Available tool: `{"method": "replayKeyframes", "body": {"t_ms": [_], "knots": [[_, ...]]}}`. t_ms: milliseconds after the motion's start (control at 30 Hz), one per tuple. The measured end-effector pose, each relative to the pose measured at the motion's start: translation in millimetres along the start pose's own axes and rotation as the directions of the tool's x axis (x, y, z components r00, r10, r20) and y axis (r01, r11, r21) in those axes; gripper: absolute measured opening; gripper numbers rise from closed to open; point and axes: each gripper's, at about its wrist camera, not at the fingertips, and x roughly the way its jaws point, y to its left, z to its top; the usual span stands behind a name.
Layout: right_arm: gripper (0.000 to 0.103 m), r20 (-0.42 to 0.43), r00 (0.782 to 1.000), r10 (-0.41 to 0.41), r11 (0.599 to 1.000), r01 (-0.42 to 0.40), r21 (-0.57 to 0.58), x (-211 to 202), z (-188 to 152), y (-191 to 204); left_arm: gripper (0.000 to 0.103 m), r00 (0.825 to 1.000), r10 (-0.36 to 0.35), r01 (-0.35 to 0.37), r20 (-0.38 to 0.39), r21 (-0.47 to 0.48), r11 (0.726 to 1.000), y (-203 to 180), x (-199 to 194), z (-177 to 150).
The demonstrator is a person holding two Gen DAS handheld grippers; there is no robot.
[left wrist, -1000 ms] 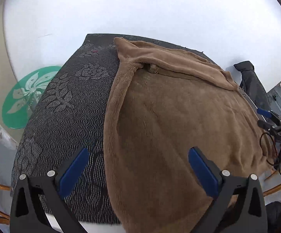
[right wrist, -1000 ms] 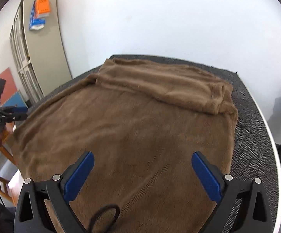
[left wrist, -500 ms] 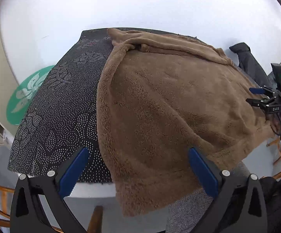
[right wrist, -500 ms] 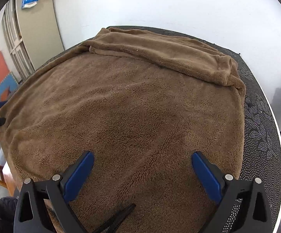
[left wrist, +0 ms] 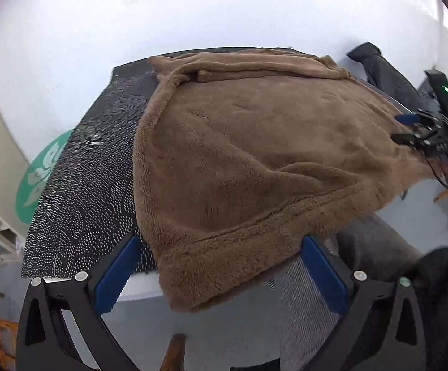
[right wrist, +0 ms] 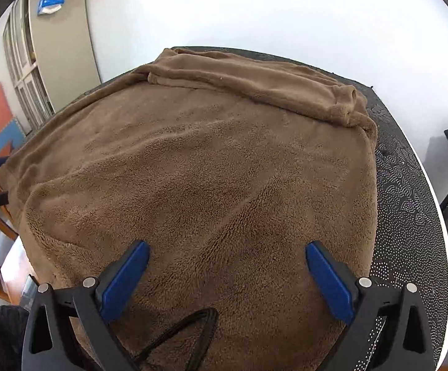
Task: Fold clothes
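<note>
The fuzzy brown fleece garment [left wrist: 255,160] lies spread ahead of the left gripper [left wrist: 217,275] and under the right gripper [right wrist: 227,278]; both have fingers apart, holding nothing.

The garment [right wrist: 199,170] is thick, matt brown fleece with a fuzzy pile. The tablecloth [left wrist: 84,191] is dark cloth, textured with pale raised dots.

Office-like room: glass-door cabinet [right wrist: 23,71], white walls

Fleece garment [right wrist: 199,167] spread on a patterned cloth [right wrist: 403,185] over the table [left wrist: 137,287], one sleeve folded across its far edge, near corner overhanging the table's front, cloth bare either side.
</note>
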Motion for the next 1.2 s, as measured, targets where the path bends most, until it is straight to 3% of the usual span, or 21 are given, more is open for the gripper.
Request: {"method": "replayKeyframes", "body": {"t_ms": [200,400,733,900,1200], "knots": [[0.102,-0.004,1.000,-0.007,1.000,0.007,0.004,-4.6,1.6,0.5,0.103,0.991,0.115,-0.123,-0.065,-0.155,0.980,-3.1,6.9,9.7],[0.102,-0.007,0.999,-0.031,0.999,0.032,0.020,-6.1,-0.8,3.1,0.103,0.968,0.244,-0.249,-0.065,-0.085,0.965,-29.9,6.4,10.9],[0.102,-0.015,0.997,-0.076,0.996,0.076,0.050,-3.2,-4.4,8.9,0.103,0.967,0.251,-0.254,-0.055,-0.069,0.965,-32.6,-1.4,9.2],[0.102,0.082,0.994,-0.067,0.997,0.063,0.054,-23.6,-13.3,16.7,0.103,0.968,0.245,-0.248,-0.049,-0.067,0.966,-31.6,-4.3,7.6],[0.102,0.168,0.985,0.025,0.992,-0.003,-0.129,-47.8,-24.9,55.0,0.103,0.970,0.243,-0.244,-0.030,-0.073,0.967,-29.4,-12.0,7.9]]}}
